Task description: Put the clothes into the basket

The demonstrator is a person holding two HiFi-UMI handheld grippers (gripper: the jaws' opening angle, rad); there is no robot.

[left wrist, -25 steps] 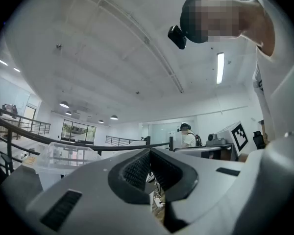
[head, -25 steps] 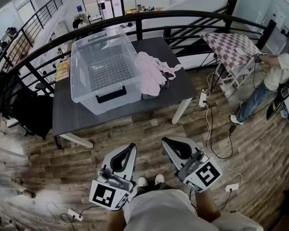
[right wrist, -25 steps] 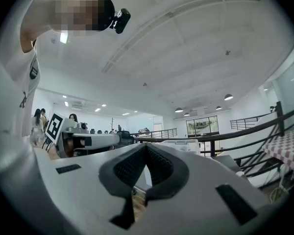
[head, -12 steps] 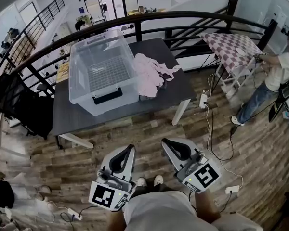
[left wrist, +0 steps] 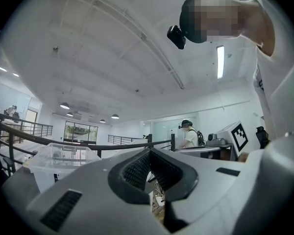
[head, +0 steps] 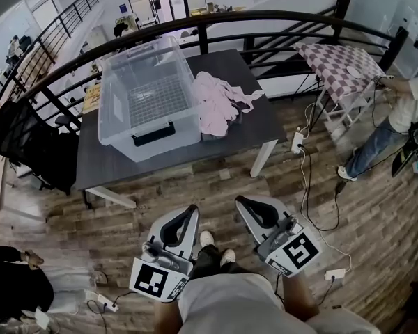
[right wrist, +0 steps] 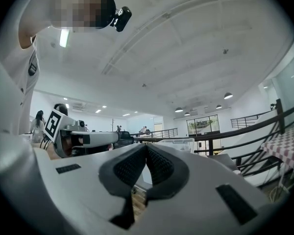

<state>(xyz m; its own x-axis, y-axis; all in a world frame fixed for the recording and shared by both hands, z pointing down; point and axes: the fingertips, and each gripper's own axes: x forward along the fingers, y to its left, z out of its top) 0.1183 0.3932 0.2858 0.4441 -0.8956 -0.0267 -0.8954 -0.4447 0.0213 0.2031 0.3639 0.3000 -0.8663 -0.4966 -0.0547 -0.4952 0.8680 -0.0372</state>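
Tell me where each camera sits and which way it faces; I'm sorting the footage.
Head view: on the person's head, looking steeply down at the table, basket and clothes; shows left tongs, right tongs, shoes.
Left gripper view: on the left tongs, looking level along its shut jaws toward the railing; the person's chest at right.
Right gripper view: on the right tongs, level along its shut jaws; chest at left.
Shared: the basket shows in all three.
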